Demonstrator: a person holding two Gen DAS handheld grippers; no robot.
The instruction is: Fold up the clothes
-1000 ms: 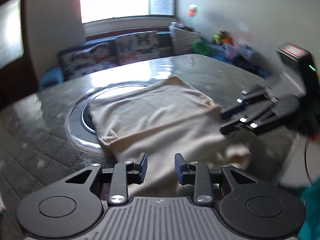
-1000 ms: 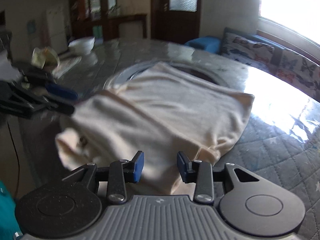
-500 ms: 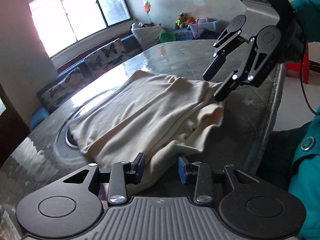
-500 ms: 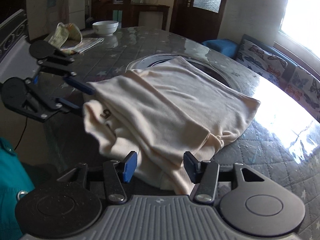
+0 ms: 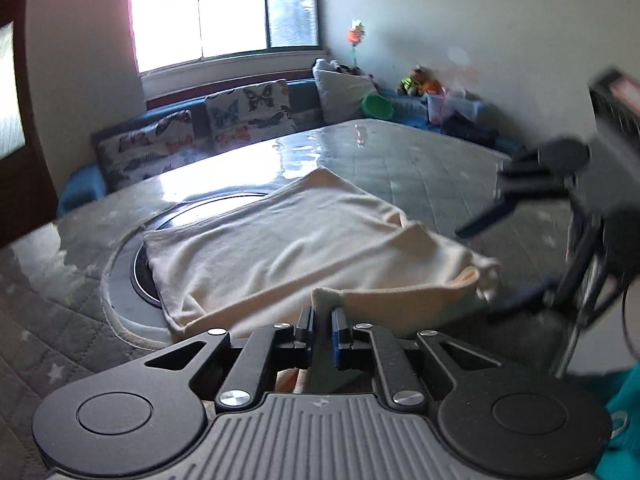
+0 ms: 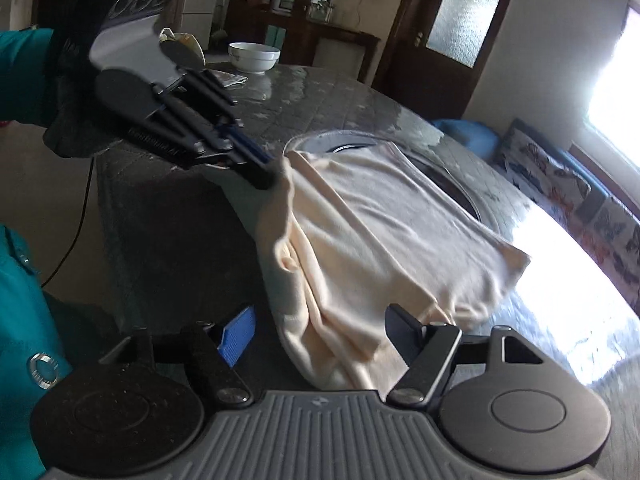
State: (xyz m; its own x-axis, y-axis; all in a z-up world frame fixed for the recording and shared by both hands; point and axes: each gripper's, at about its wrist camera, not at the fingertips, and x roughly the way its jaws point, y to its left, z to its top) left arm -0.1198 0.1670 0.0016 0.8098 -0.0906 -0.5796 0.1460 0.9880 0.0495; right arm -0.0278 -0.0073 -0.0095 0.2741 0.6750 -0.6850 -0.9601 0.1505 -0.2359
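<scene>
A cream garment (image 5: 296, 240) lies folded on the grey quilted table (image 5: 420, 164), its near end draping over the table edge. My left gripper (image 5: 322, 330) is shut on the garment's near edge, which sticks up between the fingers. In the right wrist view the left gripper (image 6: 268, 174) pinches a lifted corner of the garment (image 6: 372, 220). My right gripper (image 6: 320, 332) stands wide open, with the hanging end of the cloth between its fingers but not clamped. In the left wrist view the right gripper (image 5: 474, 274) is blurred beside the garment's right end.
A round glass turntable (image 5: 120, 276) is partly under the garment. A white bowl (image 6: 254, 56) and a crumpled bag (image 6: 180, 38) sit at the table's far side. A cushioned bench (image 5: 240, 116) runs under the window. A person's teal sleeve (image 6: 24, 68) is at the left.
My left gripper has closed on the garment's near edge and lifted it. The right gripper has opened wider and dropped to the cloth hanging over the table edge.
</scene>
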